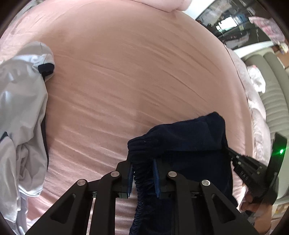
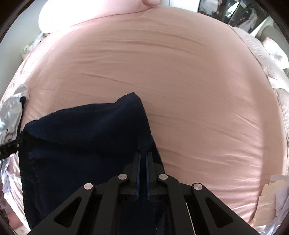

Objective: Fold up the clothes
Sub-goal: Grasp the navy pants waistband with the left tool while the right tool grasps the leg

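A dark navy garment (image 1: 189, 144) with a gathered elastic waistband hangs above the pink bed sheet (image 1: 126, 72). My left gripper (image 1: 143, 162) is shut on the ribbed waistband, which bunches between the blue pads. My right gripper (image 2: 144, 153) is shut on the other edge of the navy garment (image 2: 86, 133), its pads nearly together on thin cloth. In the left wrist view the right gripper (image 1: 233, 153) enters from the right, held by a hand (image 1: 251, 200). The left gripper's tip (image 2: 18, 142) shows at the left edge of the right wrist view.
A crumpled silver-grey jacket (image 1: 19, 112) with dark cuffs lies at the left side of the bed; the same grey jacket (image 2: 12, 112) shows in the right wrist view. A pink pillow (image 2: 86, 14) sits at the head. A padded bench (image 1: 271, 86) stands beyond the right edge.
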`<action>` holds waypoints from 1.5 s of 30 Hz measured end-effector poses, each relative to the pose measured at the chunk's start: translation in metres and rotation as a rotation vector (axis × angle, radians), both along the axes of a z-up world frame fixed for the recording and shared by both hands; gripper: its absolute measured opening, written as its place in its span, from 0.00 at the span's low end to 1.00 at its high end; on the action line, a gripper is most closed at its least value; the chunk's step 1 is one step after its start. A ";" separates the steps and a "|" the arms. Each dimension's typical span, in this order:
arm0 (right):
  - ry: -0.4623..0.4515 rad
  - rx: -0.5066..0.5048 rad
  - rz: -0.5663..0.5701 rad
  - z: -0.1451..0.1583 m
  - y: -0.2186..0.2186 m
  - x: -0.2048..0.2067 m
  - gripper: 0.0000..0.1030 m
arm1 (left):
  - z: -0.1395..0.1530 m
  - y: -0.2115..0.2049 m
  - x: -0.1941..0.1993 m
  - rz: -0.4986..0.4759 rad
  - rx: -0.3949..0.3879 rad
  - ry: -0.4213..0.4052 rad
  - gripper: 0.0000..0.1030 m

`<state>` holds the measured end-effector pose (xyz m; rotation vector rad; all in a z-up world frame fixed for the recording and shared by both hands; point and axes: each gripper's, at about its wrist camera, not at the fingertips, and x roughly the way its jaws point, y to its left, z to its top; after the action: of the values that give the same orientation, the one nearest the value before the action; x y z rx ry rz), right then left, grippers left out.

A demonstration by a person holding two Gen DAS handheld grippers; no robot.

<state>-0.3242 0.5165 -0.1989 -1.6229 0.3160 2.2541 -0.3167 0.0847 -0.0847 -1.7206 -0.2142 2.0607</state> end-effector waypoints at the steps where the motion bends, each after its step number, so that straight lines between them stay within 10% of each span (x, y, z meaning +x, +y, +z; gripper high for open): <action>1: -0.005 0.017 0.005 0.000 -0.005 -0.001 0.02 | -0.003 0.001 -0.001 0.019 0.020 -0.017 0.16; 31: -0.076 0.207 -0.029 0.005 -0.060 -0.029 0.02 | -0.024 0.051 0.011 0.025 0.018 -0.028 0.17; 38: -0.071 0.149 -0.072 0.013 -0.073 0.024 0.02 | -0.035 0.058 0.012 0.025 0.027 -0.051 0.18; 41: -0.010 0.030 -0.105 0.021 -0.065 0.036 0.04 | -0.039 0.055 0.009 0.051 0.087 -0.112 0.29; 43: 0.038 -0.053 -0.127 0.026 -0.059 0.045 0.07 | -0.038 0.049 0.007 0.072 0.141 -0.131 0.58; 45: 0.093 -0.160 -0.187 0.032 -0.051 0.058 0.48 | -0.032 0.048 0.010 0.085 0.171 -0.124 0.68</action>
<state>-0.2660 0.4653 -0.1671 -1.4963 0.6595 2.2129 -0.3070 0.1326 -0.1165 -1.7611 -0.4961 1.9334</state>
